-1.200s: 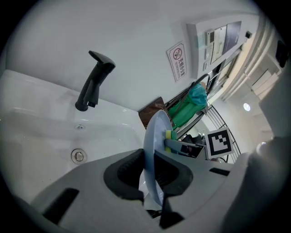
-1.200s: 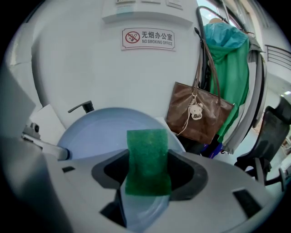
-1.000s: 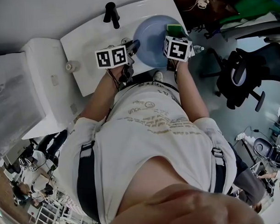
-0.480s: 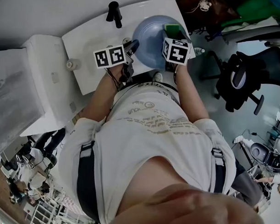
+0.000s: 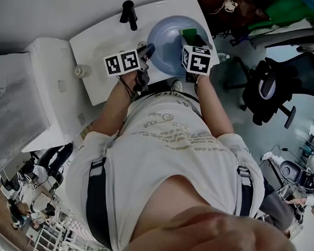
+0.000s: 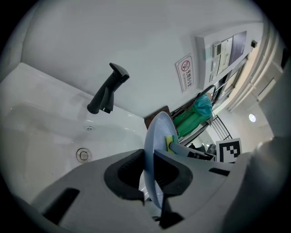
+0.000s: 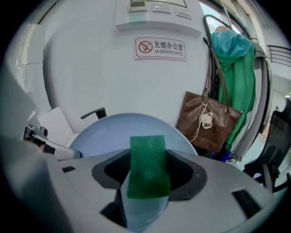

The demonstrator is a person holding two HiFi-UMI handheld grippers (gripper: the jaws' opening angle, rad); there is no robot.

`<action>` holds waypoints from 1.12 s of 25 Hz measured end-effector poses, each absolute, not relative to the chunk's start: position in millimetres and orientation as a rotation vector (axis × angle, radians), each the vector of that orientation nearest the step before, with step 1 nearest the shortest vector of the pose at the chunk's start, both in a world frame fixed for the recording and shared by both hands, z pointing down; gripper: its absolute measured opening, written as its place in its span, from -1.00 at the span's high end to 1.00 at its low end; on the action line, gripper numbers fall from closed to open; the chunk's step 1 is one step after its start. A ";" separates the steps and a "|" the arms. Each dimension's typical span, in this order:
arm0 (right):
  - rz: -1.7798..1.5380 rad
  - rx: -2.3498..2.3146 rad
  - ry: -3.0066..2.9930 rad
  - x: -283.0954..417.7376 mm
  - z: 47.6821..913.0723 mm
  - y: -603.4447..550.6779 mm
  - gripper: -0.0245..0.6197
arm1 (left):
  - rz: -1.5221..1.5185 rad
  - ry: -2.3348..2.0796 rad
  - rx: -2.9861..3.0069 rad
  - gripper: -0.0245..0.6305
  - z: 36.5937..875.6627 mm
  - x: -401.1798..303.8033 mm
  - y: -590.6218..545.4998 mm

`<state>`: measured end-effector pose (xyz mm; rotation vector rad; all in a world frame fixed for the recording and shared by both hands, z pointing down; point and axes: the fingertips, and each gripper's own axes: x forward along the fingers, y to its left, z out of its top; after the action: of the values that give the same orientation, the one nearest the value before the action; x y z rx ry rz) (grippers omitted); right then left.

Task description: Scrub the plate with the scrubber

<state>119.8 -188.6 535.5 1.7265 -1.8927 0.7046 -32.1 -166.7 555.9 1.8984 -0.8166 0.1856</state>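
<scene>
A pale blue plate (image 5: 167, 42) is held over the white sink, seen edge-on in the left gripper view (image 6: 156, 132). My left gripper (image 5: 147, 50) is shut on its rim, one jaw on each face (image 6: 150, 170). A green scrubber (image 5: 188, 33) with a yellow sponge layer (image 6: 170, 142) lies against the plate's face. My right gripper (image 5: 191, 41) is shut on that scrubber (image 7: 148, 166), which stands up between the jaws in front of the plate (image 7: 113, 134). The left gripper's tip (image 7: 50, 146) shows at the plate's left rim.
A black faucet (image 5: 126, 14) stands at the back of the white sink (image 5: 102, 42), whose drain (image 6: 82, 155) lies below the plate. A small cup (image 5: 81, 72) sits on the sink's left rim. A brown bag (image 7: 207, 123), a green garment (image 7: 238, 77) and a black office chair (image 5: 269, 87) are at the right.
The right gripper has slid the scrubber a little leftward across the plate's face. The plate has tipped slightly in the left gripper, which stays in place.
</scene>
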 end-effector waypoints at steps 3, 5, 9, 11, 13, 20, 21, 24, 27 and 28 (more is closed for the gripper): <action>0.698 1.738 -1.895 120.5 531.9 -190.9 0.15 | 0.183 -0.811 1.908 0.77 552.9 -31.6 -165.9; 0.698 1.757 -1.888 123.4 529.8 -193.3 0.15 | 0.187 -0.805 1.921 0.77 550.8 -30.3 -164.4; 0.696 1.791 -1.880 125.5 524.9 -198.6 0.15 | 0.194 -0.795 1.938 0.77 548.1 -28.9 -161.4; 0.687 1.796 -1.885 123.8 521.7 -201.5 0.15 | 0.195 -0.791 1.939 0.77 547.3 -28.6 -160.0; 0.673 1.796 -1.896 121.1 517.9 -204.2 0.15 | 0.195 -0.787 1.941 0.77 546.5 -27.7 -158.3; 0.611 1.760 -1.973 101.3 505.9 -214.8 0.15 | 0.196 -0.779 1.942 0.77 546.0 -26.2 -154.6; 0.602 1.748 -1.986 97.4 504.6 -216.8 0.15 | 0.194 -0.780 1.940 0.77 545.9 -26.6 -154.7; 0.578 1.705 -2.021 82.9 501.4 -220.6 0.15 | 0.191 -0.786 1.940 0.77 544.5 -28.5 -155.2; 0.555 1.656 -2.054 66.7 500.1 -219.5 0.15 | 0.200 -0.794 1.950 0.77 543.2 -28.5 -155.1; 0.550 1.635 -2.064 61.1 500.9 -218.3 0.15 | 0.206 -0.799 1.955 0.77 543.3 -28.5 -155.0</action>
<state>61.1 -218.3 500.9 1.6352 -2.0641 0.5499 -28.5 -155.0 543.3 1.9552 -0.7993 0.2056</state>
